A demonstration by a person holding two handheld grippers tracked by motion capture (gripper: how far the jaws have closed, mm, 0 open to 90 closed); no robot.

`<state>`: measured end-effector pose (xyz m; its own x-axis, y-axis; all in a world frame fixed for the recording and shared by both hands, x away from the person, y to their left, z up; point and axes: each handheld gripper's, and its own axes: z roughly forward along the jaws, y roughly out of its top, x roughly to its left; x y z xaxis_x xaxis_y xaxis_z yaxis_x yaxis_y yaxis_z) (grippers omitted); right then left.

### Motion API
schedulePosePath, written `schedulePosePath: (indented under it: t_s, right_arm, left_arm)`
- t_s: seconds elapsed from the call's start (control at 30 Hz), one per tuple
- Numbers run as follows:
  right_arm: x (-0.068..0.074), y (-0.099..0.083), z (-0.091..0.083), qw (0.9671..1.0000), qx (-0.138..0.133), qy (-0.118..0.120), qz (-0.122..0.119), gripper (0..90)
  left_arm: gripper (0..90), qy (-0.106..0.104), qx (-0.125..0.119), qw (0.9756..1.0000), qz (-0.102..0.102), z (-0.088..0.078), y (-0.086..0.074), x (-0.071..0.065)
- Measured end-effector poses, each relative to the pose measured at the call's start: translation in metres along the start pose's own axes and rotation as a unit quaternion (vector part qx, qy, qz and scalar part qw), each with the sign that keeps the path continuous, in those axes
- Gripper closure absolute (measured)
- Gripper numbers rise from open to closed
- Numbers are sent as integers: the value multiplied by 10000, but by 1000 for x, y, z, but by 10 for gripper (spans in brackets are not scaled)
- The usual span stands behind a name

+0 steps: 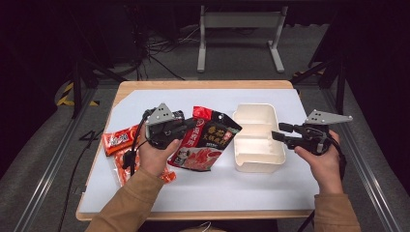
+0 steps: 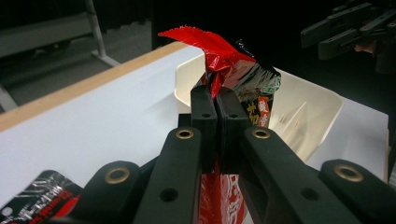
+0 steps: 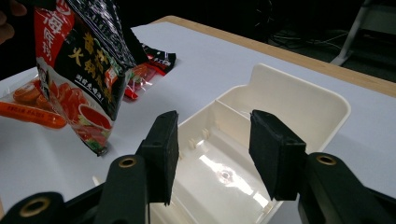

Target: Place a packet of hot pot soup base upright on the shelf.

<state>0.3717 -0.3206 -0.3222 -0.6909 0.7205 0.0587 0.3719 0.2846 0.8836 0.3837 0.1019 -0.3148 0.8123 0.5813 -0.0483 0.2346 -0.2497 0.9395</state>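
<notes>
So the left gripper [image 1: 181, 126] is clamped tight on the top edge of the big red and black sauce packet [image 1: 205, 140]; the packet hangs off the table, tilted, right beside the white tray [image 1: 256, 164]; its far corner is over the tray's near rim. The right gripper [image 1: 280, 132] sits at the tray's other side with jaws wide apart, holding nothing.

What I'd worry about: the pinch is only on the crinkled seal strip [image 2: 215, 51], and that foil looks slick; a heavy pouch could slide out if it gets swung. Also the packet looks about as long as one tray compartment, so I'd guess it lands half on the divider [image 3: 208, 122] or catches the rim and tips the tray; nothing is steadying the tray right now. Two more snack packets [image 1: 118, 140] lie on the white mat [image 1: 217, 193] near the left forearm; a sleeve could drag them.
</notes>
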Motion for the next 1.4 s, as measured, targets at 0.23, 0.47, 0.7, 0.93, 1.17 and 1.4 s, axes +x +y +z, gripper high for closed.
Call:
schedulePosePath:
  t_s: [0.23, 0.47, 0.7, 0.93, 1.17, 1.4]
  right_arm:
    - [6, 4, 1, 9999, -12, 94, -93, 509]
    - [18, 11, 2, 9993, -92, 290, -214, 494]
    - [31, 18, 3, 9970, -219, 700, -245, 469]
    - [46, 24, 8, 9939, -232, 1016, -370, 451]
    - [57, 27, 16, 9902, -90, 1358, -320, 438]
    - [66, 27, 27, 9860, -57, 1621, -380, 446]
  left_arm:
    - [880, -29, -226, 9997, 116, -10, 5, -8]
    - [879, -17, -547, 9977, 406, -19, 8, -17]
    - [877, -173, -603, 9965, 551, -22, 11, -24]
    - [877, -317, -578, 9959, 622, -21, 12, -32]
    - [876, -481, -550, 9950, 674, -20, 12, -38]
    - [876, -653, -513, 9940, 713, -18, 12, -43]
